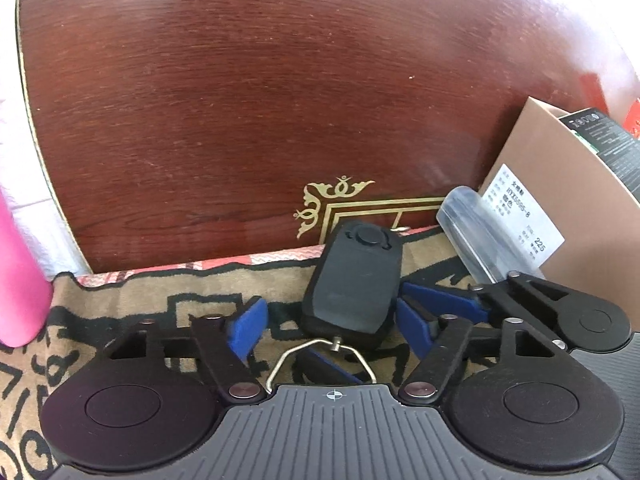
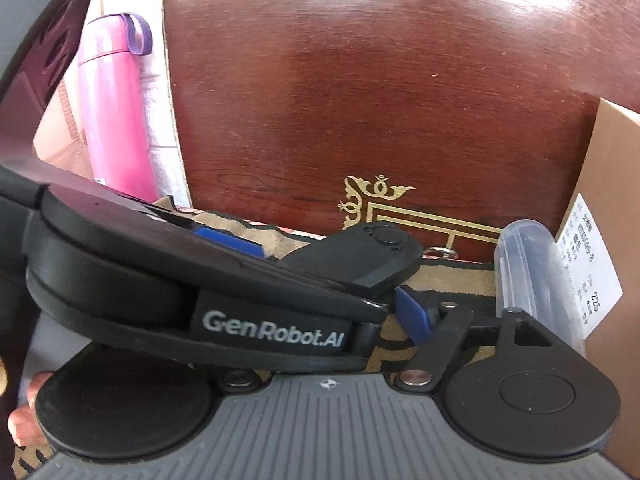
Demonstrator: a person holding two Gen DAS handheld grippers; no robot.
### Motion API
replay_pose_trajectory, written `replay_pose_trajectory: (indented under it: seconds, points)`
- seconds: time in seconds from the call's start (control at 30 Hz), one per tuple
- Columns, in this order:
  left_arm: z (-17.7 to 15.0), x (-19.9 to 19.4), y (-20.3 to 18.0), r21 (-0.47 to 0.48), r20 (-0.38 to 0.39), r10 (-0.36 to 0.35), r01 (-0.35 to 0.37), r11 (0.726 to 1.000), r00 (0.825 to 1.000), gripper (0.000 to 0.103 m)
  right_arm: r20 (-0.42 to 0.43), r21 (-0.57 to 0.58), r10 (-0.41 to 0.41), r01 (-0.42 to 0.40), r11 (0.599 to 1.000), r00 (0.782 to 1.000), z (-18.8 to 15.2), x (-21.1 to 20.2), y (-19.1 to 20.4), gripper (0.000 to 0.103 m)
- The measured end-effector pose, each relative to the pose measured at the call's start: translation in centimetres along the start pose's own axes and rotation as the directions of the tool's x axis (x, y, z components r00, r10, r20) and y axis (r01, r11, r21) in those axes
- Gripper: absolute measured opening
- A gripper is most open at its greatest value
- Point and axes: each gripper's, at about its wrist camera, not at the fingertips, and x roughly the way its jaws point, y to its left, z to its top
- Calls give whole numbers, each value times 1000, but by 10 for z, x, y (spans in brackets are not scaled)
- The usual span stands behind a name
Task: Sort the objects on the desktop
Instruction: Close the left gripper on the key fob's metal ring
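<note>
Black wedge-shaped plastic device with round top button stands tilted on tan black-patterned cloth. Left gripper spread wide, blue pads either side. Right gripper crossed beneath left: spread indeterminate. Brown cardboard box nearby.

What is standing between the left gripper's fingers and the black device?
Nothing visible stands in the way. The black device lies on the patterned cloth, already between the open fingers of the left gripper.
</note>
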Motion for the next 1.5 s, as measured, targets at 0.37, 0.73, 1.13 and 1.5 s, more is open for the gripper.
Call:
replay_pose_trajectory:
  seconds: [0.37, 0.73, 1.13, 1.5]
  points:
    - [-2, 2, -12, 6, 13, 26, -26, 1000, 1000, 52, 3, -27, 0, 1, 1000, 1000, -1, 1, 3, 58]
    - [-6, -2, -14, -5, 22, 36, -35, 999, 999, 52, 3, -26, 3, -3, 1000, 1000, -3, -2, 4, 57]
    - [-17, -18, -23, -13, 0, 53, -53, 998, 999, 52, -10, -30, 23, -23, 999, 1000, -12, -27, 12, 57]
    - [-37, -44, -40, -50, -27, 83, -85, 995, 996, 52, -36, -57, 49, -51, 997, 998, -26, -60, 20, 57]
